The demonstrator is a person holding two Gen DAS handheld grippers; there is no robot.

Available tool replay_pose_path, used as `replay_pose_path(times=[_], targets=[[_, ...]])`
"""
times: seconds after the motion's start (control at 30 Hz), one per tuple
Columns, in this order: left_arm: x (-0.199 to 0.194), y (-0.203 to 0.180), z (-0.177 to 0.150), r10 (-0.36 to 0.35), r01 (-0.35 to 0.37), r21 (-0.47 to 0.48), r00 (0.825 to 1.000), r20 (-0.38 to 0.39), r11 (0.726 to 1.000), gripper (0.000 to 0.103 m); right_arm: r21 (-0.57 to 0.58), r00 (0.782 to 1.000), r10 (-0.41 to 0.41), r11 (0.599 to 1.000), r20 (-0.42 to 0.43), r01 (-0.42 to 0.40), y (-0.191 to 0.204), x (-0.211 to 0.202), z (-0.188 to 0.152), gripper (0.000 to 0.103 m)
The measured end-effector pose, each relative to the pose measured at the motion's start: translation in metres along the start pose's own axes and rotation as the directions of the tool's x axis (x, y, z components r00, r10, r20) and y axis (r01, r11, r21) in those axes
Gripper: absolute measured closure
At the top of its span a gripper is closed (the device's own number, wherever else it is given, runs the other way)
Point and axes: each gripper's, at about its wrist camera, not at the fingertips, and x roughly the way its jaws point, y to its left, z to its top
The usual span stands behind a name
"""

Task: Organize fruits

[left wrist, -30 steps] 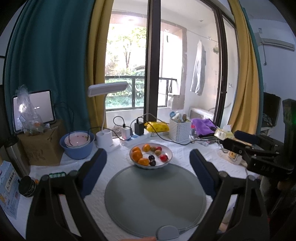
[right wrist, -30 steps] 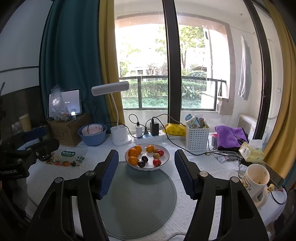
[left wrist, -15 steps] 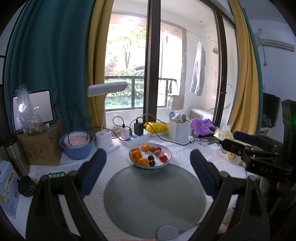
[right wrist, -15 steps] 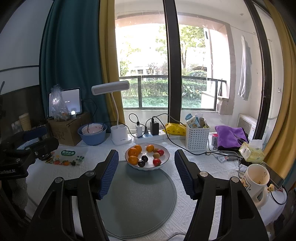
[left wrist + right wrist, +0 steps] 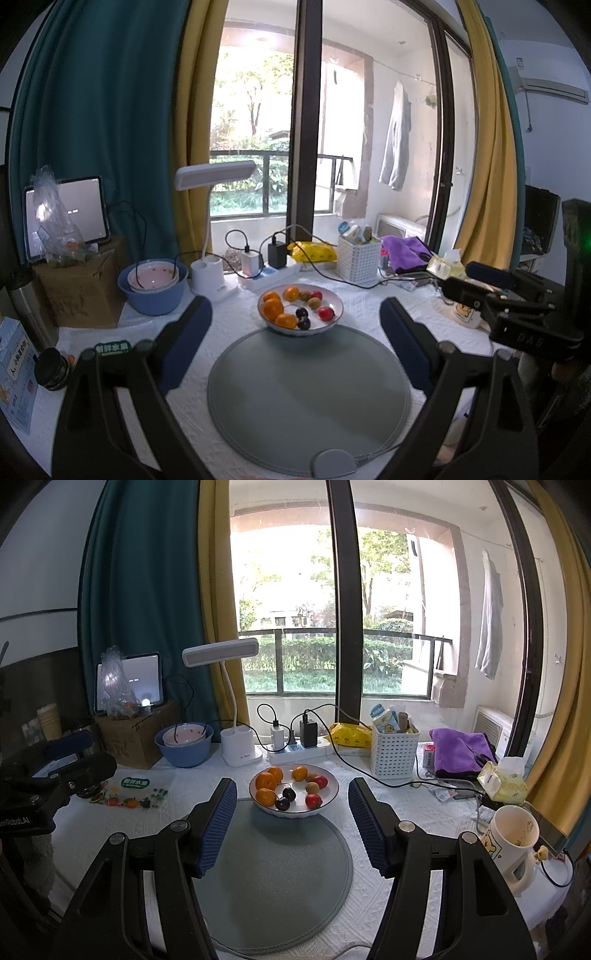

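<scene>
A white bowl [image 5: 334, 301] [image 5: 330, 780] of fruit stands at the far edge of a round grey mat [image 5: 308, 398] [image 5: 277, 871]. It holds several oranges [image 5: 272, 308] [image 5: 265, 780], two dark plums [image 5: 301, 313] [image 5: 289, 794], red fruits [image 5: 325, 313] [image 5: 313, 800] and a brownish one [image 5: 314, 303]. My left gripper [image 5: 295, 332] is open and empty, held above the mat, short of the bowl. My right gripper [image 5: 291, 814] is open and empty, with the bowl seen between its fingers. Each gripper shows at the other view's edge.
White textured cloth covers the table [image 5: 388, 897]. At the back stand a blue bowl with a pink dish [image 5: 153, 286], a desk lamp [image 5: 208, 275], a power strip with chargers and cables [image 5: 269, 271], and a white basket [image 5: 357, 256]. A cartoon mug [image 5: 511, 840] stands at the right, a sticker sheet [image 5: 131, 794] at the left.
Both views have shifted only slightly; the bowl sits a touch nearer in the right wrist view. Both grippers stay open and empty.
</scene>
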Motion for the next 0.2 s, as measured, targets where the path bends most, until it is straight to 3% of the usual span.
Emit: replay_pose_path(times=[0.2], targets=[[0.0051,0.0007,-0.0043,0.018,-0.018,0.002,1.000,-0.004,1.000,0.010,-0.001,1.000,0.006,1.000,-0.022,-0.006,-0.0008,0.0101,-0.0033,0.037]])
